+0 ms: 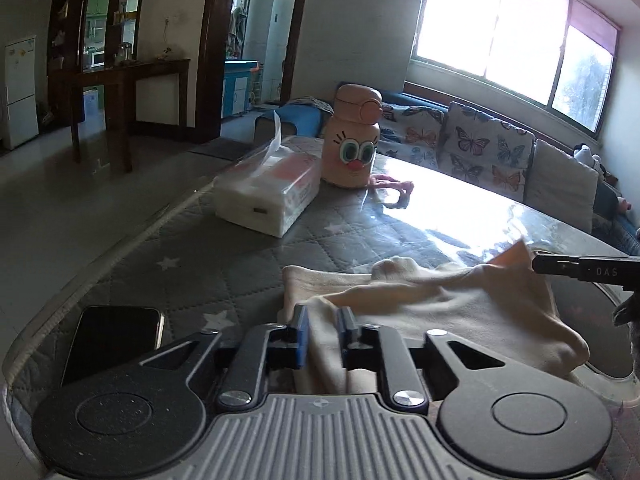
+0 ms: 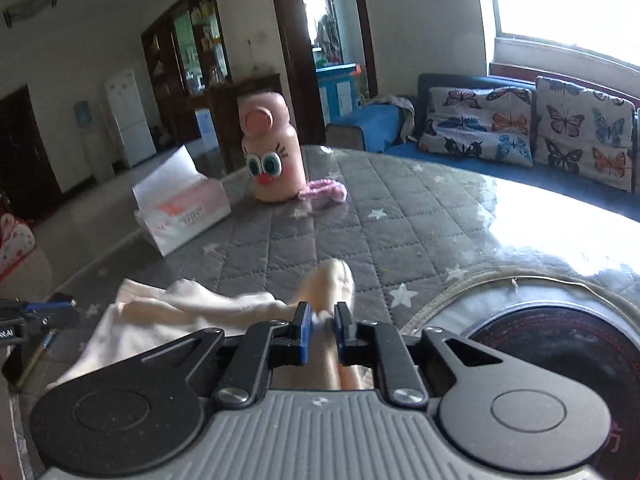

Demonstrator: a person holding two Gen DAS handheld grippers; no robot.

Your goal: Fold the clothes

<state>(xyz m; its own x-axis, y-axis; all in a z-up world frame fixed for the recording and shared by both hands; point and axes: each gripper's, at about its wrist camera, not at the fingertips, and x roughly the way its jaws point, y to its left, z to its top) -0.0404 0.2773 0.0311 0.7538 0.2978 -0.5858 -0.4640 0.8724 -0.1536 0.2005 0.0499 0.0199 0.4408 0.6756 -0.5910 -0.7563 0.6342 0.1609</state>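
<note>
A soft cream-coloured cloth garment [image 1: 452, 300] lies crumpled on the near part of a round table covered by a grey quilted cloth with white stars [image 1: 224, 264] under a glossy clear sheet that throws back the window light. The fabric looks thin and limp, rumpled into loose ridges, with one corner lifted toward the right. The left gripper [image 1: 323, 334], black metal with blue pads, is clenched on a fold of the garment at its near edge. The right gripper [image 2: 323, 328], of the same build, pinches another bunched fold, which rises in a peak just beyond its tips; in the left wrist view its black finger reaches in from the right edge to the raised corner. A flat black phone with a shiny screen [image 1: 112, 342] lies on the table to the left of the garment. Farther back stand a white plastic-wrapped pack of tissues [image 1: 268, 196], rectangular with one sheet sticking up, and a rounded pink bottle with cartoon eyes [image 1: 354, 140], its pink strap [image 1: 394, 190] lying beside it
</note>
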